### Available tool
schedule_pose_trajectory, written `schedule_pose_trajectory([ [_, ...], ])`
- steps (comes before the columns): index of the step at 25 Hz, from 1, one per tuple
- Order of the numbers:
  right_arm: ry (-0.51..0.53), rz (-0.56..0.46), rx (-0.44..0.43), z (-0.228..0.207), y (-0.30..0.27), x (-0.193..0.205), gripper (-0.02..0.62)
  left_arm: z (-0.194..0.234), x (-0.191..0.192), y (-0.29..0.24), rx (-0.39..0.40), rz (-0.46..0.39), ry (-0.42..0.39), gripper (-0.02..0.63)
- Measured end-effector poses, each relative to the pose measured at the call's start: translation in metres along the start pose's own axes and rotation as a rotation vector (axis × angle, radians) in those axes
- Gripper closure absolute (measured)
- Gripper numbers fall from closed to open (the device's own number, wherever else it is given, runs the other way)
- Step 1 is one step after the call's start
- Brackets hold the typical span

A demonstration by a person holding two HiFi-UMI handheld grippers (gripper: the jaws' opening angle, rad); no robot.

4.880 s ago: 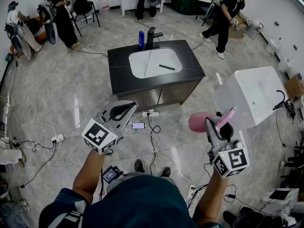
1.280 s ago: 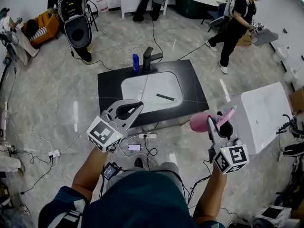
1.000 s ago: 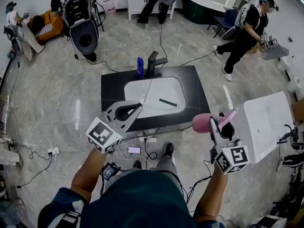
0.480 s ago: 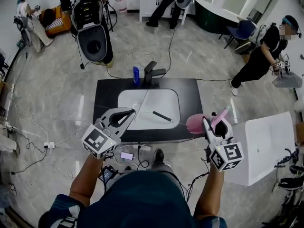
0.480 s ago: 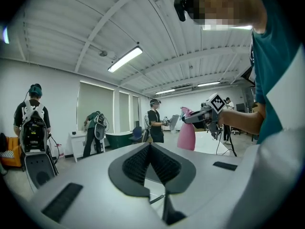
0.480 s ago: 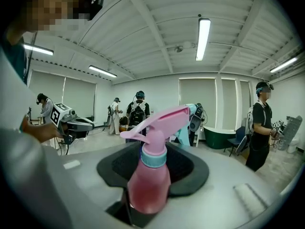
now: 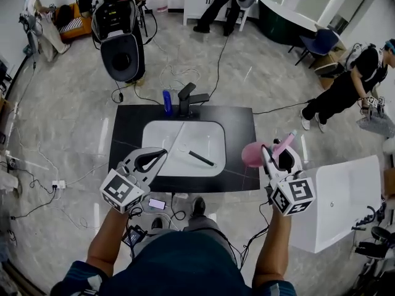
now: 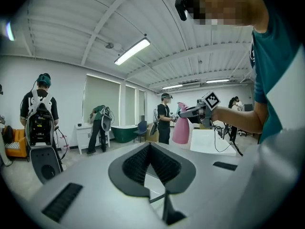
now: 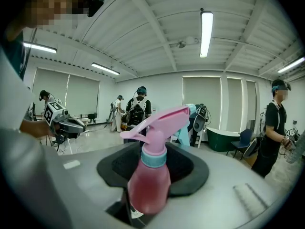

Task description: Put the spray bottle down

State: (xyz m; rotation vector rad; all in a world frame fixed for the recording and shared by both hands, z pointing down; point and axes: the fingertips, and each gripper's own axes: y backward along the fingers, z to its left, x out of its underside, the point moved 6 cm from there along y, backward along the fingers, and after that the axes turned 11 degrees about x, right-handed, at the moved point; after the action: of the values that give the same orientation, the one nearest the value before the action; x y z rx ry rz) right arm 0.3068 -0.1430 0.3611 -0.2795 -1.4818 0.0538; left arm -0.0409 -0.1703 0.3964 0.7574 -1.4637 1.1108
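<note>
Pink spray bottle (image 9: 150, 175), teal collar, pink trigger

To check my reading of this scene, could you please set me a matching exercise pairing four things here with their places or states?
Things
1. pink spray bottle
2. blue bottle
3. dark stick
4. left gripper

Places or states
A. lying in the white basin
B. empty, jaws together
C. clamped in the right gripper
D. standing on the black counter by the faucet

Pairs: 1-C, 2-D, 3-A, 4-B.
</note>
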Motion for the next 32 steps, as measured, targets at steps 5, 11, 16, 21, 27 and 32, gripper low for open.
schedule_pose_trajectory([
  [5, -0.001, 0.004, -0.001, -0.037, -0.049, 0.008, 0.417, 0.023, 0.009, -0.026, -0.029, 0.031, 0.022, 0.601],
  [11, -0.007, 0.008, 0.010, -0.071, -0.101, 0.030, 0.417, 0.046, 0.030, -0.046, -0.053, 0.070, 0.047, 0.603],
  [16, -0.002, 0.014, 0.015, -0.088, -0.146, 0.041, 0.417, 0.067, 0.041, -0.059, -0.065, 0.085, 0.070, 0.601],
  [21, -0.005, 0.011, 0.020, -0.102, -0.192, 0.054, 0.417, 0.087, 0.056, -0.072, -0.077, 0.100, 0.088, 0.603],
  [27, 0.002, 0.022, 0.018, -0.116, -0.237, 0.081, 0.417, 0.099, 0.069, -0.087, -0.086, 0.113, 0.113, 0.601],
  [32, 0.019, 0.033, 0.024, -0.131, -0.271, 0.109, 0.417, 0.108, 0.089, -0.099, -0.098, 0.139, 0.119, 0.601],
])
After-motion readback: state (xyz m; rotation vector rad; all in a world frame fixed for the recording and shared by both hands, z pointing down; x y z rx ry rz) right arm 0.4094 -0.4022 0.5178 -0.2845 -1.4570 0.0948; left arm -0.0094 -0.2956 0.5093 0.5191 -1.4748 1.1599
